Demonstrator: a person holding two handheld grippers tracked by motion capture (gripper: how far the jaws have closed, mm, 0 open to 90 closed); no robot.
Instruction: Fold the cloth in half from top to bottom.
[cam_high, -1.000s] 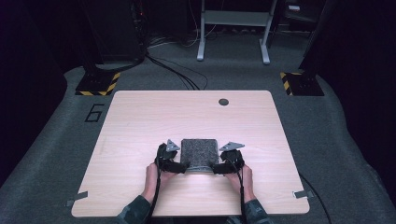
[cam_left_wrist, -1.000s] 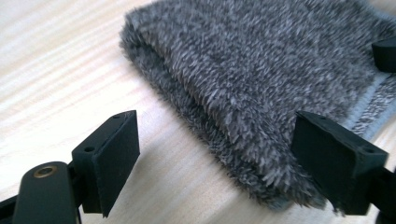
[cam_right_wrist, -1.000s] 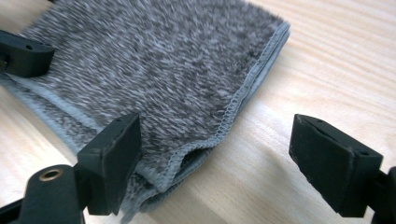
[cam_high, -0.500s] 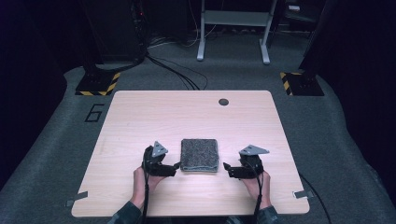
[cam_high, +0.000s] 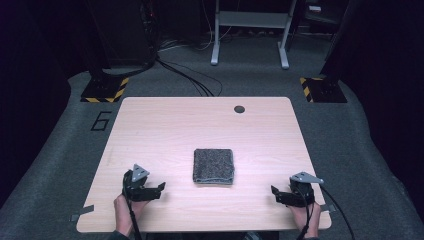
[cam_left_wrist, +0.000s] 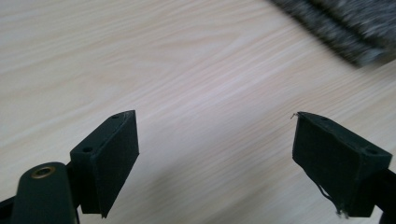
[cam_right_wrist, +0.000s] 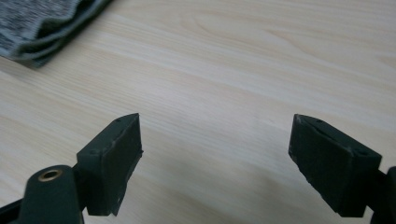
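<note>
In the middle of the tabletop, a little toward the person's edge, lies a folded grey cloth, a compact, nearly square pad with its slightly longer side running away from the person. It lies flat, with its layered folds showing along the near edge.

The left hand-held gripper rests low over the wood near the front left corner, and the right hand-held gripper sits near the front right corner. Both point inward toward the cloth, and both are well apart from it. In the left gripper view the left gripper's jaws stand spread wide with only bare wood grain between them, and the cloth shows blurred at the upper right. In the right gripper view the right gripper's jaws are likewise spread with nothing between them, and the cloth lies at the upper left, its stacked folded edges facing that way.

So the cloth lies between the two hands, inward and slightly farther from the person than each. Neither hand is clearly nearer; the left looks marginally closer. Any coming grasp would probably call for a sideways approach to the cloth's left or right edge.
</note>
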